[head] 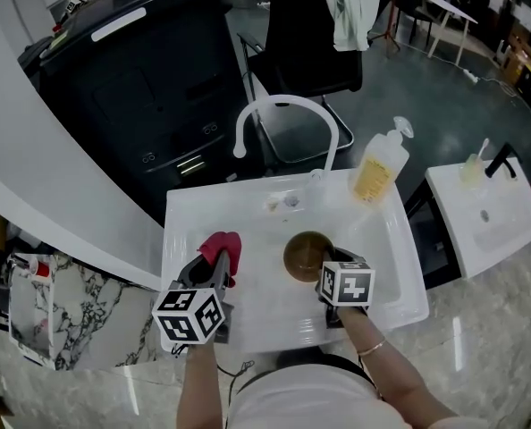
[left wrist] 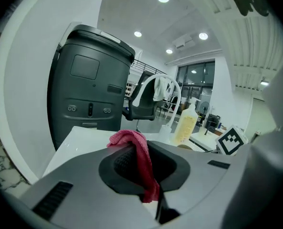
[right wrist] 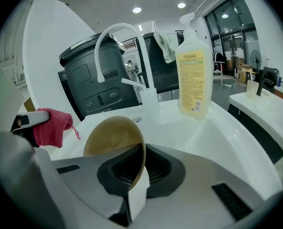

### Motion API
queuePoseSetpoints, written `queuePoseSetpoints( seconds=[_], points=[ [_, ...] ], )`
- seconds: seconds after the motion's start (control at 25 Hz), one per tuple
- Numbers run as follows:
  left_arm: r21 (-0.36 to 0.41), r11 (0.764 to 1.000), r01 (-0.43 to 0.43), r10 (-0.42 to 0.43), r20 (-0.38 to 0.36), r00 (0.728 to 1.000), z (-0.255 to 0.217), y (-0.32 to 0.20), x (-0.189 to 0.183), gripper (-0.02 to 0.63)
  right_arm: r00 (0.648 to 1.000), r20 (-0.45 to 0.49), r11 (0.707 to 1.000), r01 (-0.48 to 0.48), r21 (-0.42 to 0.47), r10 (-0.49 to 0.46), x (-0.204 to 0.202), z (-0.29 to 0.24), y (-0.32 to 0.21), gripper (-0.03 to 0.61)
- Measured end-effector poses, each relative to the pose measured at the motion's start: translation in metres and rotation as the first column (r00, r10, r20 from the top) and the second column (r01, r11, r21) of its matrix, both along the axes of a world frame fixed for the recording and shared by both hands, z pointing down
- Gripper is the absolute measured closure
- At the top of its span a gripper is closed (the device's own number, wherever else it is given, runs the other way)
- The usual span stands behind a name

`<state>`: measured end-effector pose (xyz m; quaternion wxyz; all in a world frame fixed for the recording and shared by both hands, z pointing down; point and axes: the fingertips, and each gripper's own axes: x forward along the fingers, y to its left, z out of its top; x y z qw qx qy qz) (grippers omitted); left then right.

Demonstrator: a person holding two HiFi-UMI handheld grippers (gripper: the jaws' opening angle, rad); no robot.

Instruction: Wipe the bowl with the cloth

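Holding the red cloth (head: 223, 249) tight between its jaws, the left gripper (head: 210, 273) hangs over the left part of the white sink (head: 386, 239), with a soft lump of cloth poking out past its tips. The right gripper (right wrist: 134, 171) has its jaws pinched together on the rim of the brown bowl (right wrist: 110, 137). It holds the bowl tipped up above the middle of the sink, in front of the tap (head: 288, 100). The bowl is to the right of the cloth, close by but not touching it. Its open side seems to face up and a bit toward the cloth. So the left gripper looks like the one to move. It would need to go sideways to the right and push the cloth into the bowl, while the right gripper holds the bowl steady.
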<state>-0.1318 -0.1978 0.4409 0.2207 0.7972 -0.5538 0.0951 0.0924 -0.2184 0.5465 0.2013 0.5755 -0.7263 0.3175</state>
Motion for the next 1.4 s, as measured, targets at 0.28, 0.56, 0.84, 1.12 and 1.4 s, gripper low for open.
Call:
queuePoseSetpoints(
  seconds=[0.28, 0.56, 0.84, 1.12, 1.4],
  points=[
    [0.025, 0.995, 0.096, -0.096, -0.004, 0.995, -0.004, 0.001, -0.027, 0.571, 0.999, -0.002, 0.998, 0.051, -0.027, -0.051, -0.017, 0.010, -0.012, 0.565],
    [0.014, 0.984, 0.180, -0.180, -0.001, 0.984, -0.002, 0.012, -0.058, 0.571, 0.992, 0.022, 0.990, 0.127, -0.061, -0.126, -0.057, 0.020, -0.024, 0.565],
    [-0.004, 0.962, 0.272, -0.272, 0.009, 0.962, 0.004, 0.030, -0.088, 0.571, 0.973, 0.057, 0.968, 0.228, -0.102, -0.223, -0.108, 0.034, -0.034, 0.565],
    [-0.027, 0.921, 0.388, -0.387, 0.015, 0.922, 0.010, 0.060, -0.129, 0.571, 0.939, 0.061, 0.928, 0.345, -0.139, -0.340, -0.172, 0.053, -0.038, 0.565],
    [-0.062, 0.864, 0.499, -0.499, 0.022, 0.867, 0.017, 0.095, -0.172, 0.571, 0.905, 0.081, 0.886, 0.426, -0.181, -0.419, -0.230, 0.067, -0.038, 0.563]
  ],
)
